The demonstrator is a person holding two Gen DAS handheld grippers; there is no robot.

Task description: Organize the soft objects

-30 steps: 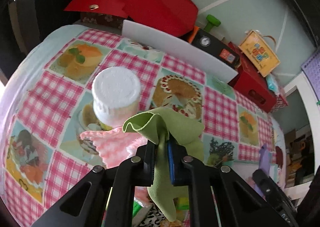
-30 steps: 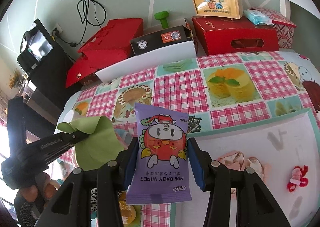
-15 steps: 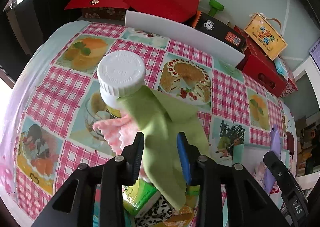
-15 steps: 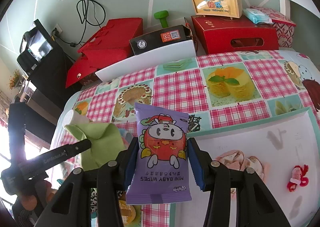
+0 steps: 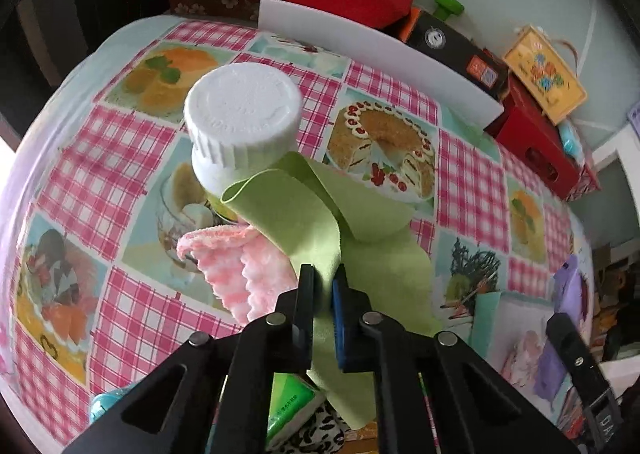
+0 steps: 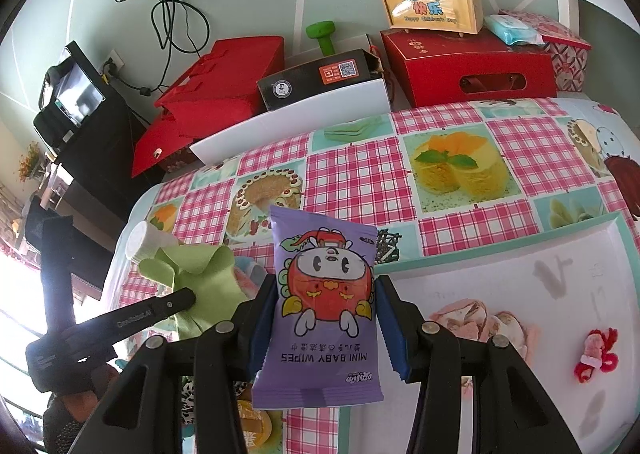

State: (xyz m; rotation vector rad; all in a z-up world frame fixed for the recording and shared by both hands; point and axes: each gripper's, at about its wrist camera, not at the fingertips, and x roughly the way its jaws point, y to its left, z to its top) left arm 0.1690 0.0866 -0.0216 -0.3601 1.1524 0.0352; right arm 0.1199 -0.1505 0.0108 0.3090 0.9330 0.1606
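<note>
In the left wrist view my left gripper (image 5: 322, 282) has its jaws closing, and the pads pinch a light green cloth (image 5: 304, 221). The cloth's upper folds lean against a white-capped bottle (image 5: 242, 113). A fluffy pink towel (image 5: 236, 266) lies just left of the cloth, under it. The right wrist view has my right gripper (image 6: 325, 294) shut on an upright purple pack of baby wipes (image 6: 324, 314). It is held above the near left corner of a white tray with a teal rim (image 6: 520, 254). My left gripper (image 6: 188, 296) and the green cloth (image 6: 204, 278) appear at the lower left there.
The tray holds a pale pink soft item (image 6: 476, 318) and a small red toy (image 6: 596, 350). A green tissue pack (image 5: 288, 410) lies below my left gripper. Red boxes (image 6: 468, 65), a black box (image 6: 316, 81) and a white board (image 6: 296, 117) line the table's far edge.
My left gripper opened, releasing the green cloth against the bottle, then closed on it again nearer the table. The right gripper and the wipes pack stayed still.
</note>
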